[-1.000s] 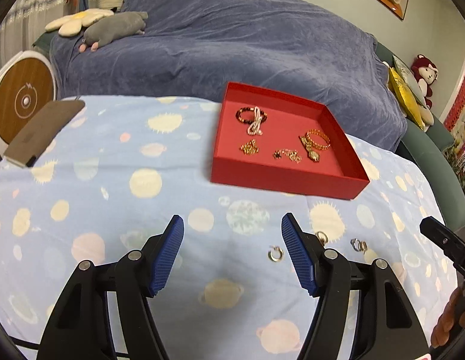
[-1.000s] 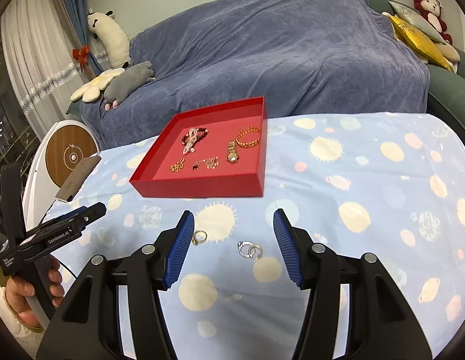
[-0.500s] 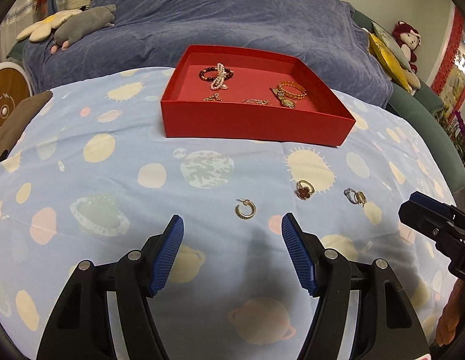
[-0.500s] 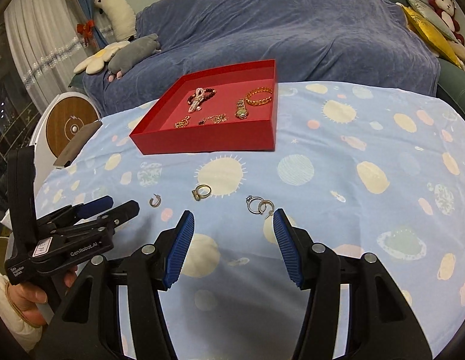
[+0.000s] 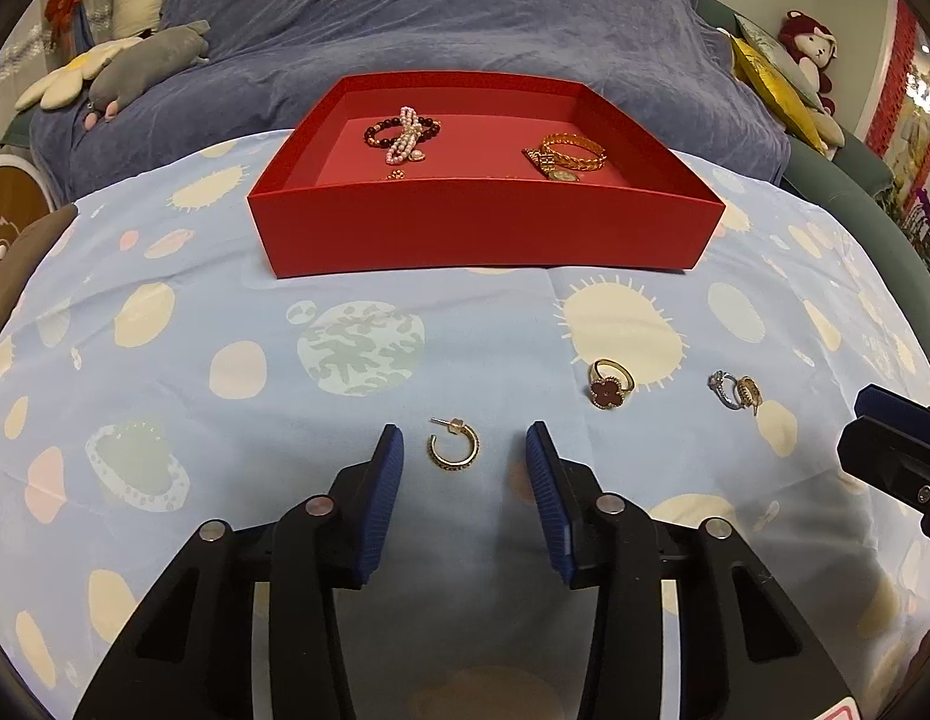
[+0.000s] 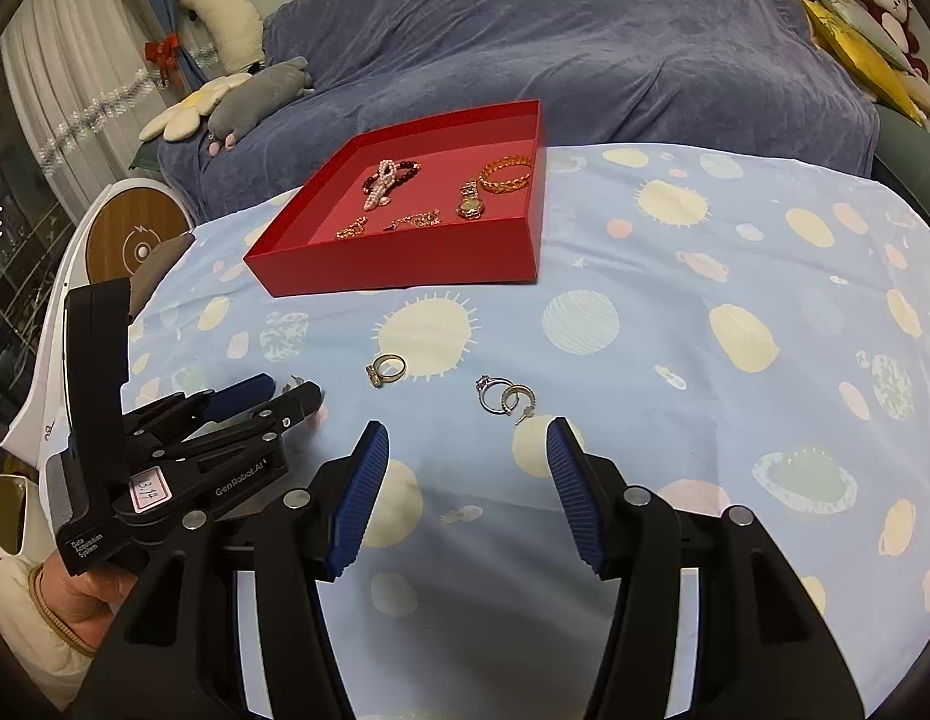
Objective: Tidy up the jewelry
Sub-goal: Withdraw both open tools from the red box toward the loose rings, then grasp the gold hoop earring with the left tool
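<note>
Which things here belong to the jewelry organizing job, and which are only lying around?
For the job:
red tray
gold hoop earring
clover ring
silver ring and small hoop
left gripper
right gripper

Just lying about:
grey plush toy
flower cushion
round wooden disc

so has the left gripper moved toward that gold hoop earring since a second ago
Yes. The left gripper has come forward; its open fingertips now flank the hoop earring, closer to the red tray.

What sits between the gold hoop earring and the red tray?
Nothing: in the left wrist view, only bare planet-print cloth lies between the gold hoop earring and the red tray. The clover ring lies off to the right.
</note>
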Demonstrator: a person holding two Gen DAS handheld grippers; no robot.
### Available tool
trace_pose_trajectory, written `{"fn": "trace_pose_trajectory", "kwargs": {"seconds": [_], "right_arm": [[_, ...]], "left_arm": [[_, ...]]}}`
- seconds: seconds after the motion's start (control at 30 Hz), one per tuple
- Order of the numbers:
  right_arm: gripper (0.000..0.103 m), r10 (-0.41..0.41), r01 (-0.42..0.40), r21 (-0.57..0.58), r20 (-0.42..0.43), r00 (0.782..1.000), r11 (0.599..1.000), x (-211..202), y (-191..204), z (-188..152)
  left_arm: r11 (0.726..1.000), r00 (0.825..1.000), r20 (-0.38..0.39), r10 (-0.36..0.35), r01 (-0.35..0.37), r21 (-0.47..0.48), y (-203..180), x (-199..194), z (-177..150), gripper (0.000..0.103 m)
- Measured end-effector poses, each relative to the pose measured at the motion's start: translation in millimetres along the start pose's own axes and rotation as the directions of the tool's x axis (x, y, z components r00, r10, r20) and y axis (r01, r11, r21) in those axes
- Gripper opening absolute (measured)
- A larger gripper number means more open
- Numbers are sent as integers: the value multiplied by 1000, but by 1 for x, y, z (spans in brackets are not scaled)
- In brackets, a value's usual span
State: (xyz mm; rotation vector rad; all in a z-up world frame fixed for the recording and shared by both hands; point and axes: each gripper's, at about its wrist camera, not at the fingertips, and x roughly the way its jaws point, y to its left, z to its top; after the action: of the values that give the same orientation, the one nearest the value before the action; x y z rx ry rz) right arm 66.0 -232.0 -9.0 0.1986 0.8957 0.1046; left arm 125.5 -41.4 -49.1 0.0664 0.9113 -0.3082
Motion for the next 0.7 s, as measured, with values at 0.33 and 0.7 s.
{"fn": "trace_pose_trajectory", "kwargs": {"seconds": [0.33, 0.7], "right_arm": [[53, -1, 1, -9, -13, 1000, 1000, 5, 1, 0], [51, 37, -37, -17, -13, 999, 999, 26, 9, 13]], "left_arm": [[1000, 1000, 11, -10, 10, 24, -3, 1, 3, 14], [998, 998, 44, -52, 53, -20, 12, -30, 8, 14]]}}
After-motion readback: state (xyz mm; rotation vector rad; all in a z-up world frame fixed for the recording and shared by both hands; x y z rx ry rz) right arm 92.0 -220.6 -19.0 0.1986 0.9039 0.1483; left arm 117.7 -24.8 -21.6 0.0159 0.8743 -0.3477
